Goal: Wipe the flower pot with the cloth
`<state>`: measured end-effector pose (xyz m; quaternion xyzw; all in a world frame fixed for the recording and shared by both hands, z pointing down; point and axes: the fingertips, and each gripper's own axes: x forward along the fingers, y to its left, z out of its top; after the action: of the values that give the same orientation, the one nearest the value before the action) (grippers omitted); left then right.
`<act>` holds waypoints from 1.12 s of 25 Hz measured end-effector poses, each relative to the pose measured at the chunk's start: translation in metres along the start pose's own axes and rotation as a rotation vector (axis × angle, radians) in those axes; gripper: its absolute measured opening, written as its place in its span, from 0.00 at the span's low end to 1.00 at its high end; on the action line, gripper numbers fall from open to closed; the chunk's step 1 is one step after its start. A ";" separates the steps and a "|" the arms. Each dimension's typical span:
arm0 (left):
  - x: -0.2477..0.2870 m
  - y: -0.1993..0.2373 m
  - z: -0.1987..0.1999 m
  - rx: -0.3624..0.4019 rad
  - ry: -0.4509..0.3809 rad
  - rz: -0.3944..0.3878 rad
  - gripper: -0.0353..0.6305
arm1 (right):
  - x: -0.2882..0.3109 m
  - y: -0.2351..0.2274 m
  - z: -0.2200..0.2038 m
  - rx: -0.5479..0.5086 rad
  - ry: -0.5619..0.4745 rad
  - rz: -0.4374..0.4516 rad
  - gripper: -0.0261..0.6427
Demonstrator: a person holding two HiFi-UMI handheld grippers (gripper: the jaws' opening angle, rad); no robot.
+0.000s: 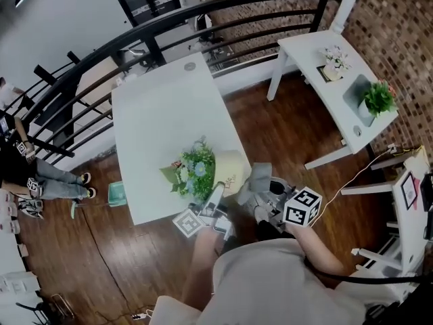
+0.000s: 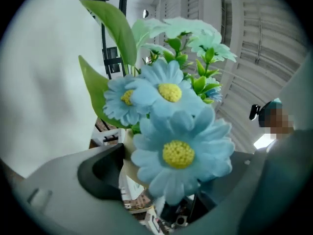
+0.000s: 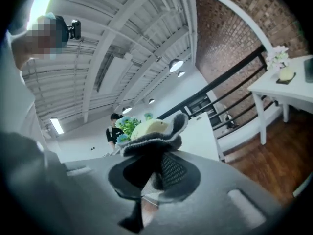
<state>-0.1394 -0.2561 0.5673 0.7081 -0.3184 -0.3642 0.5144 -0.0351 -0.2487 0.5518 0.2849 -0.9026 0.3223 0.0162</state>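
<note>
A cream flower pot (image 1: 231,170) with blue flowers and green leaves (image 1: 194,170) lies tilted near the front right corner of the white table (image 1: 159,114), flowers pointing left. My left gripper (image 1: 216,195) reaches up to the pot from below and is shut on its rim. In the left gripper view the blue flowers (image 2: 172,131) fill the space between the jaws, with a strip of cream pot (image 2: 128,173) beside the left pad. My right gripper (image 1: 265,192) is shut on a grey cloth (image 1: 260,177), just right of the pot. The bunched cloth (image 3: 157,142) hides most of the pot (image 3: 149,127).
A black railing (image 1: 223,9) curves behind the table. A white side table (image 1: 318,46) with small potted plants stands against the brick wall at the right. A person (image 1: 30,175) sits at the far left. The floor is dark wood.
</note>
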 end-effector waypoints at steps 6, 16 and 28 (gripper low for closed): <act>-0.007 0.066 0.025 0.329 0.128 0.208 0.71 | -0.041 -0.046 0.009 0.044 0.001 -0.165 0.05; -0.016 0.179 0.031 0.963 0.490 0.538 0.70 | -0.033 -0.023 -0.015 -0.008 0.058 -0.140 0.05; -0.073 0.178 0.011 0.880 0.366 0.592 0.87 | -0.028 0.006 -0.034 -0.016 0.059 -0.153 0.05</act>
<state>-0.2013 -0.2490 0.7495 0.7880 -0.5311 0.0918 0.2976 -0.0200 -0.2102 0.5694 0.3433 -0.8798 0.3213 0.0697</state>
